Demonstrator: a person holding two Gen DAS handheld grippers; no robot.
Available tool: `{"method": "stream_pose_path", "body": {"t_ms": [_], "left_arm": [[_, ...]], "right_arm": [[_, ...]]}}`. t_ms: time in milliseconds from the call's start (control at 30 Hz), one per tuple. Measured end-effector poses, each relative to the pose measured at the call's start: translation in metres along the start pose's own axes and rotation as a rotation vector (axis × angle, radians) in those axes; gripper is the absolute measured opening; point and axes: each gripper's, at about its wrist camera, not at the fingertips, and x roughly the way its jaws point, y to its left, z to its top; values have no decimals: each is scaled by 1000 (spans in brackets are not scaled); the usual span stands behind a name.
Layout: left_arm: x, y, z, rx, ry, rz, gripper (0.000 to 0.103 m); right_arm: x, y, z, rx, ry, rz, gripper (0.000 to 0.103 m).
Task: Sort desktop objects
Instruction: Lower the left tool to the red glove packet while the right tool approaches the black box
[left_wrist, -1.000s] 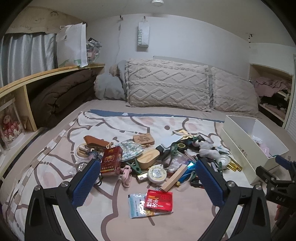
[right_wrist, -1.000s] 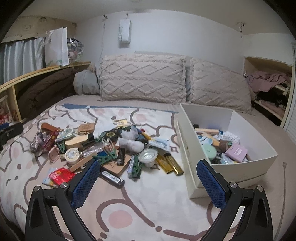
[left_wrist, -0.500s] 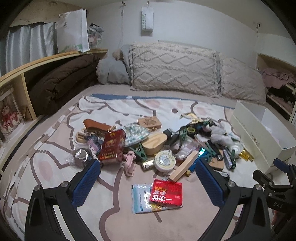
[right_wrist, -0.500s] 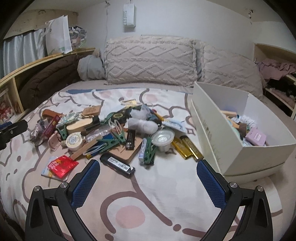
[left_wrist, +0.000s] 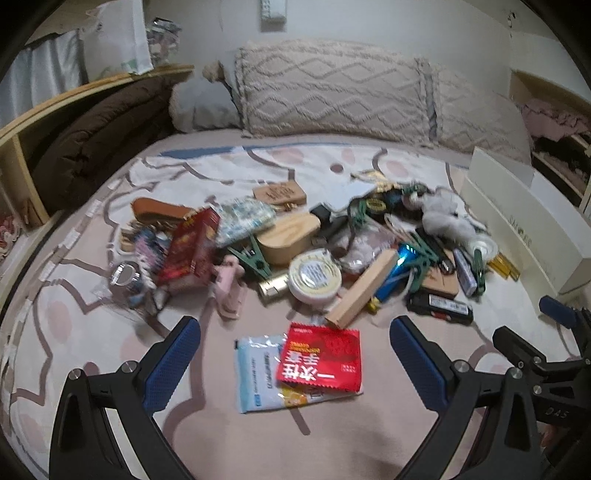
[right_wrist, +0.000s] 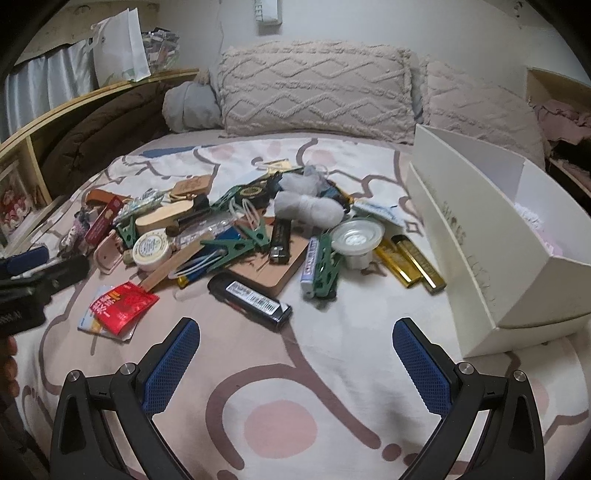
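A heap of small objects lies on the patterned bed cover. My left gripper (left_wrist: 295, 354) is open and empty, low over a red sachet (left_wrist: 320, 357) lying on a pale blue packet (left_wrist: 258, 373). Beyond them are a wooden block (left_wrist: 362, 291), a round white tin (left_wrist: 314, 275) and a red box (left_wrist: 190, 247). My right gripper (right_wrist: 295, 358) is open and empty, just short of a black lighter (right_wrist: 250, 295). The white storage box (right_wrist: 491, 236) stands at the right; it also shows in the left wrist view (left_wrist: 524, 229). The red sachet shows at left in the right wrist view (right_wrist: 122, 304).
Green clips (right_wrist: 236, 245), gold tubes (right_wrist: 410, 262), a clear lidded cup (right_wrist: 356, 236) and grey fluff (right_wrist: 308, 208) lie in the heap. Pillows (right_wrist: 314, 92) line the headboard. A wooden shelf with a brown duvet (left_wrist: 96, 140) runs along the left.
Both grippers have moved forward and lower toward the heap. The red sachet now lies between my left fingers, and the black lighter sits closer to my right gripper.
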Motion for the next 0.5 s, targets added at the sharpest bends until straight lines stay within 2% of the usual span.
{"method": "stream_pose_path", "body": {"t_ms": [267, 400, 500], "left_arm": [[24, -10, -9, 28, 56, -5, 103], [29, -9, -11, 11, 63, -47, 101], [31, -9, -12, 3, 66, -73, 87]], "right_arm": [[13, 3, -5, 8, 40, 30, 103], [21, -1, -8, 25, 59, 38, 103], [25, -5, -9, 48, 75, 44, 103]]}}
